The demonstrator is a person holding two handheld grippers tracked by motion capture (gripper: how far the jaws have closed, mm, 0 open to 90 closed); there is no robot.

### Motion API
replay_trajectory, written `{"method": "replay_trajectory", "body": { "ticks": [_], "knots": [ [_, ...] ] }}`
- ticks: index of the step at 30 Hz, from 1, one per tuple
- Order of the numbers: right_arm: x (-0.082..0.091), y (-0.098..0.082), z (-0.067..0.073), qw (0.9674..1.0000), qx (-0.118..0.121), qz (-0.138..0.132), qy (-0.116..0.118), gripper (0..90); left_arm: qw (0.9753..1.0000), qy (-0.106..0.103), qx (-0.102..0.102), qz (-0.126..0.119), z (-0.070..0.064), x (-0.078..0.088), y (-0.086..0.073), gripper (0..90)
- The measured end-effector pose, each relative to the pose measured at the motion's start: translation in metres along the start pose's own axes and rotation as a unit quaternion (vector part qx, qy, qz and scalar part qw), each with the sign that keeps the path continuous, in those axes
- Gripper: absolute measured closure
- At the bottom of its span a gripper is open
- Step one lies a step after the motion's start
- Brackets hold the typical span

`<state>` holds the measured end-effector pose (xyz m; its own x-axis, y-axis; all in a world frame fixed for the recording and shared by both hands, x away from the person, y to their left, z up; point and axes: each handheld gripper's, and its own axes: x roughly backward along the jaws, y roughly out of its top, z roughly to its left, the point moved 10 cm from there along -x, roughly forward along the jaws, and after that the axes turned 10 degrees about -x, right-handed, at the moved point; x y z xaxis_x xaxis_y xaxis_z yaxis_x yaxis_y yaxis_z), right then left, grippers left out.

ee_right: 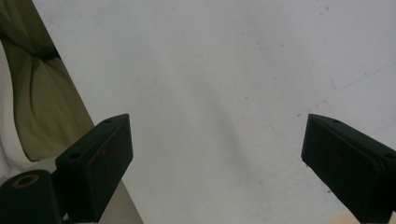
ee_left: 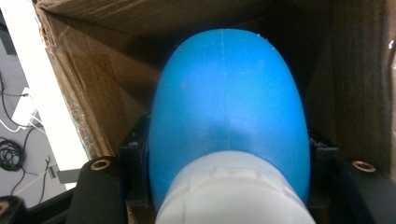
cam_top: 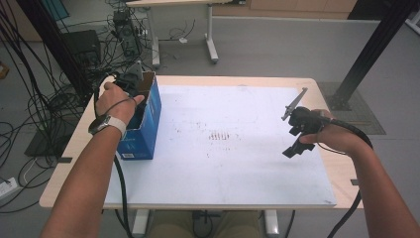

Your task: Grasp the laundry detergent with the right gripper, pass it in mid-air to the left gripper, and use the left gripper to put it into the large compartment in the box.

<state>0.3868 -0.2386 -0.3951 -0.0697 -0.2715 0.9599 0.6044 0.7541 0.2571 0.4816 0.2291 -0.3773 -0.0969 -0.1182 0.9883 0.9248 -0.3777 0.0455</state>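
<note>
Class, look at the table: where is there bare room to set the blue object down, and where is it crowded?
Free: the white mat between the blue cardboard box and the open right claw. Crowded: the box, where the left claw grips the blue-and-white rounded plastic object.

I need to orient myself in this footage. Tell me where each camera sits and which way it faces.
High view: above the person's side, looking forward and down on the table; both forearms, left hand-held gripper in the blue box.
Left gripper view: inside the box, jaws shut on a blue object.
Right gripper view: looks down at the white mat; open jaws.
Shared: box, mat.
</note>
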Motion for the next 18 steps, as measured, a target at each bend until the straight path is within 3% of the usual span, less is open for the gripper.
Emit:
{"method": "replay_trajectory", "body": {
  "ticks": [18],
  "knots": [
    [-0.0018,0.0003,0.0001,1.0000,0.001,0.000,0.001,8.8,1.0000,-0.001,0.001,-0.001,0.0001,-0.0003,0.0001,37.3]
  ]
}}
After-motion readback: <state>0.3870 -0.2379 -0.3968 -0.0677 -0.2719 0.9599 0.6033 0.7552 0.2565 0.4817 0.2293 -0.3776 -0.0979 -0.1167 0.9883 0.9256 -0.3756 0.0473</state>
